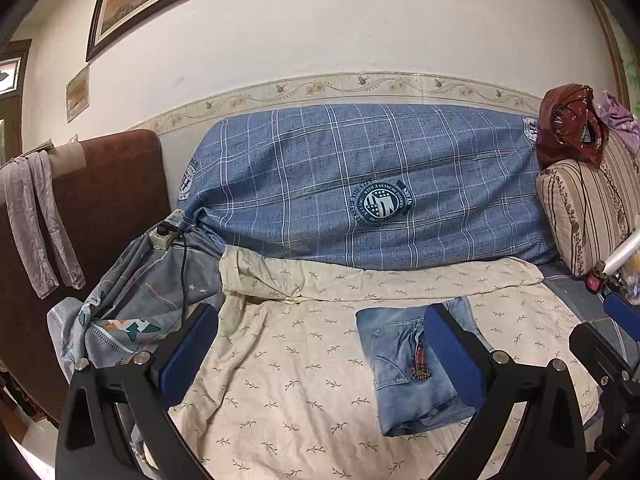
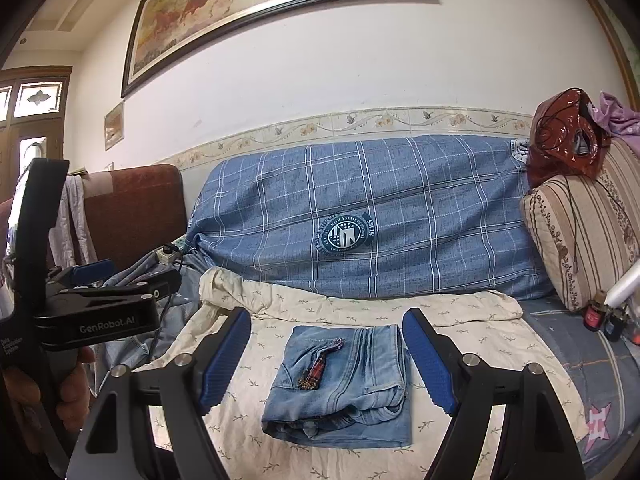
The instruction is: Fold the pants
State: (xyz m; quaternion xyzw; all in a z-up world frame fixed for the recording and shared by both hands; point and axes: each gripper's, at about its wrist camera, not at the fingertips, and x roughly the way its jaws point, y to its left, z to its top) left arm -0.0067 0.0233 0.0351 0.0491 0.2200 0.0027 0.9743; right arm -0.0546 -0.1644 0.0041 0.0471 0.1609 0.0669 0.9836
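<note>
Folded jeans (image 2: 340, 384) lie on the cream sheet (image 2: 460, 308), long axis running near to far, centred before the right gripper (image 2: 326, 360); both it and the left gripper (image 1: 320, 354) gape empty.

A: Light is soft and even, indoor, with no hard shadows on the sheet (image 2: 460, 312).

B: Daylight glows through the door panes (image 2: 38, 98) at upper left. The red bag (image 2: 560, 136) at upper right shows glare.

A: Both views are sharp at centre; fisheye bends the wall border (image 1: 360, 88), and corners go black.
</note>
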